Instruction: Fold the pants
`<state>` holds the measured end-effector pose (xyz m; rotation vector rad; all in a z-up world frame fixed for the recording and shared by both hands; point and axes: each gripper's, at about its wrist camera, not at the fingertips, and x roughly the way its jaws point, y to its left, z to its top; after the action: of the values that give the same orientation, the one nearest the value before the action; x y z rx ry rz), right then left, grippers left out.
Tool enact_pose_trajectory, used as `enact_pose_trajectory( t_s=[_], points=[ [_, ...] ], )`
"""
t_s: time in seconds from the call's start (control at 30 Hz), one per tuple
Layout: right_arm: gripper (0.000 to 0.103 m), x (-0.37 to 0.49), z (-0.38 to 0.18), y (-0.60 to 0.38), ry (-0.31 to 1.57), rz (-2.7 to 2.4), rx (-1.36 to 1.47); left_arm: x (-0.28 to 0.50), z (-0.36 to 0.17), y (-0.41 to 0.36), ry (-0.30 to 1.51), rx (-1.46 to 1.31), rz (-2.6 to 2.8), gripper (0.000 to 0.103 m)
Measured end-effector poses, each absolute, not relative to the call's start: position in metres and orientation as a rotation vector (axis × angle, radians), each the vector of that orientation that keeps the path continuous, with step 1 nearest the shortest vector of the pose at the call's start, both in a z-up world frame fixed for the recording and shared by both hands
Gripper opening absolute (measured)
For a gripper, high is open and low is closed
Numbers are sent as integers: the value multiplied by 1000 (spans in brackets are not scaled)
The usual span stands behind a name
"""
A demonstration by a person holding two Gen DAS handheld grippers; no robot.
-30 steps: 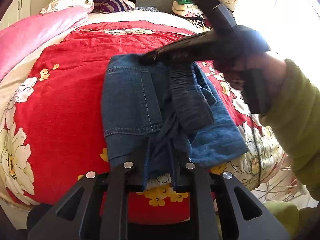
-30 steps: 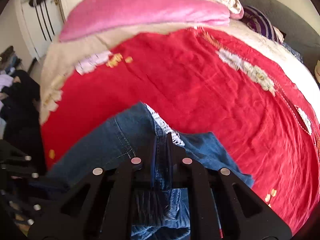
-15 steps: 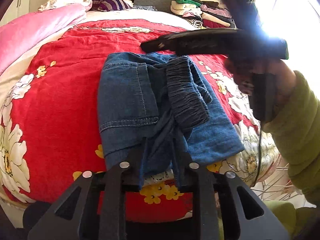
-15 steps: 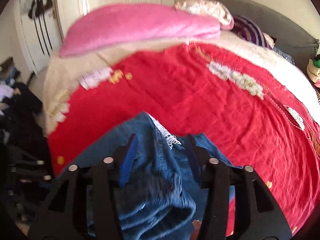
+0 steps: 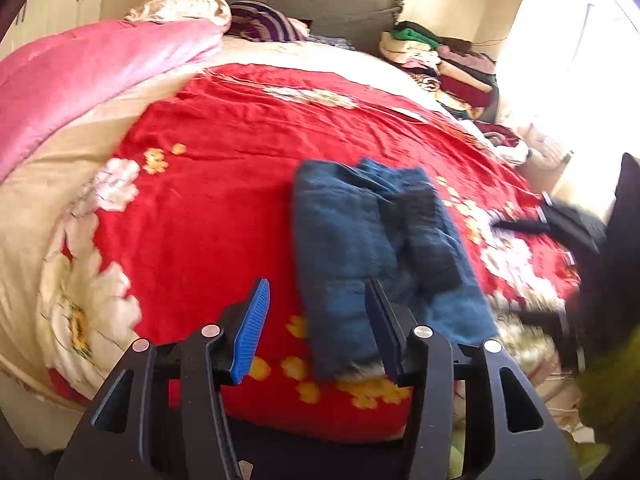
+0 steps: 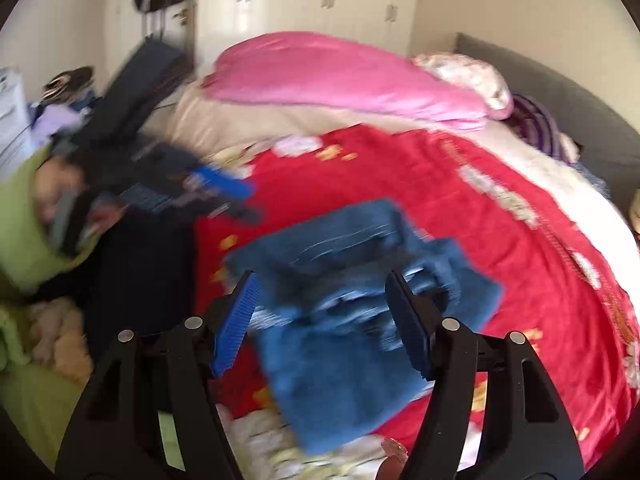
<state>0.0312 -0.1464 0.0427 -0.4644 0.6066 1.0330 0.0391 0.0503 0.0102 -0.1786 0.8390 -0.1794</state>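
Since the pants (image 5: 372,248) are soft, floppy denim w/ some weight, bunched on the red bed (image 5: 224,184) near its near edge, grip at waistband or hem. Both claws, left (image 5: 318,328) and right (image 6: 320,322), gape, holding nothing.

Red floral bedspread (image 5: 224,208), pink quilt (image 5: 80,80), striped pillow (image 5: 260,24), stacked clothes (image 5: 440,60)

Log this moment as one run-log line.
pants: folded on red bedspread | left gripper: open, empty | right gripper: open, empty
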Motion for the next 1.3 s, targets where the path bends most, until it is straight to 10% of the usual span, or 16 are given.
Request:
enact_pose_trajectory(
  t_s=[0.1, 0.37, 0.57, 1.3],
  points=[
    [52, 16, 29, -128, 617, 1083, -560, 61, 9, 51, 869, -188, -176, 26],
    [38, 12, 8, -89, 600, 1084, -723, 104, -7, 26, 939, -145, -227, 25],
    [1, 13, -13, -73, 655, 1150, -782, 107, -18, 23, 955, -140, -228, 26],
    [15, 9, 2, -115, 739, 1155, -481, 83, -10, 19, 897, -157, -226, 38]
  ],
)
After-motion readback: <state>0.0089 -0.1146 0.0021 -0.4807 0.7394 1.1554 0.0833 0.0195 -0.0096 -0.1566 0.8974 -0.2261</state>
